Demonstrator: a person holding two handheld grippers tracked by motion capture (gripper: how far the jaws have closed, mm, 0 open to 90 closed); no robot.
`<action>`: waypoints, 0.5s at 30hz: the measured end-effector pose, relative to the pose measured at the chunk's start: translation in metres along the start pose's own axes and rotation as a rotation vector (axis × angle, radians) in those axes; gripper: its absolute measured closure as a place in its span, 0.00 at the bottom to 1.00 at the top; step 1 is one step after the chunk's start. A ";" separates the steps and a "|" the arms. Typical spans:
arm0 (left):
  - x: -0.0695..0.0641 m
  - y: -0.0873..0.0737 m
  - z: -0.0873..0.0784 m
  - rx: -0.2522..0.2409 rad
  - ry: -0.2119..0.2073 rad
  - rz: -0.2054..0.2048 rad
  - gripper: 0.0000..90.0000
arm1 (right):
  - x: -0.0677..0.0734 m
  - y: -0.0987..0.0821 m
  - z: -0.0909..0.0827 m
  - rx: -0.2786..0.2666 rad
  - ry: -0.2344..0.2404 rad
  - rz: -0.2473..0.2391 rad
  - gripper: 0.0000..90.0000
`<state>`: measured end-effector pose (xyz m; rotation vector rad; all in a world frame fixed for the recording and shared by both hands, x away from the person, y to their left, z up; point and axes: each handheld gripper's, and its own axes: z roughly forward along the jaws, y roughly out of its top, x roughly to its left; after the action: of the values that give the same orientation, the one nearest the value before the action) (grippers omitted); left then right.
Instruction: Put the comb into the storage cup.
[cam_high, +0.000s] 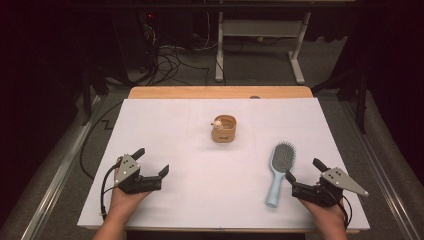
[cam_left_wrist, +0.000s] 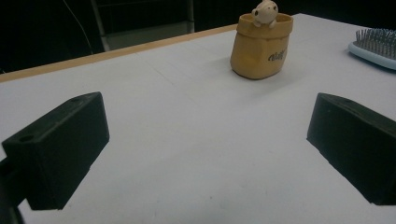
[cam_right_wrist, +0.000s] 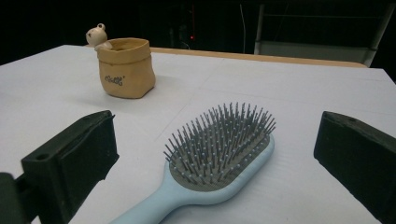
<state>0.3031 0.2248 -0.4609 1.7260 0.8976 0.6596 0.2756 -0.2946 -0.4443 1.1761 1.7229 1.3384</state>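
Here the left tool (cam_high: 151, 161) rests low on the near left of the white worktop (cam_high: 190, 165), its jaws spread wide with nothing between them. The right tool (cam_high: 304, 170) sits at the near right, jaws likewise fully apart and holding nothing. The brush (cam_high: 280, 171), pale blue with grey bristles facing up, lies flat on the worktop just beside the right tool, its handle toward the person and its head pointing away. In the right gripper view the brush (cam_right_wrist: 219, 149) lies ahead between the two black jaws, touching neither. A tan pot (cam_high: 223, 128) with a small figure on its rim stands upright near the worktop's middle, well apart from both tools; the left gripper view shows the pot (cam_left_wrist: 260, 46) ahead, with the brush head (cam_left_wrist: 376, 44) at the right edge.
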 end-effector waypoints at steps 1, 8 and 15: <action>0.000 0.000 0.000 0.000 0.000 0.000 0.00 | 0.000 0.000 0.000 0.000 0.000 0.000 0.00; 0.001 -0.001 -0.003 -0.004 -0.014 -0.015 0.00 | 0.001 0.000 -0.001 -0.003 0.001 -0.001 0.00; 0.001 -0.001 -0.003 -0.020 -0.009 -0.001 0.00 | 0.000 0.000 -0.001 0.001 0.006 0.002 0.00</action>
<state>0.3006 0.2272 -0.4605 1.7093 0.8823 0.6577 0.2746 -0.2948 -0.4437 1.1761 1.7269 1.3439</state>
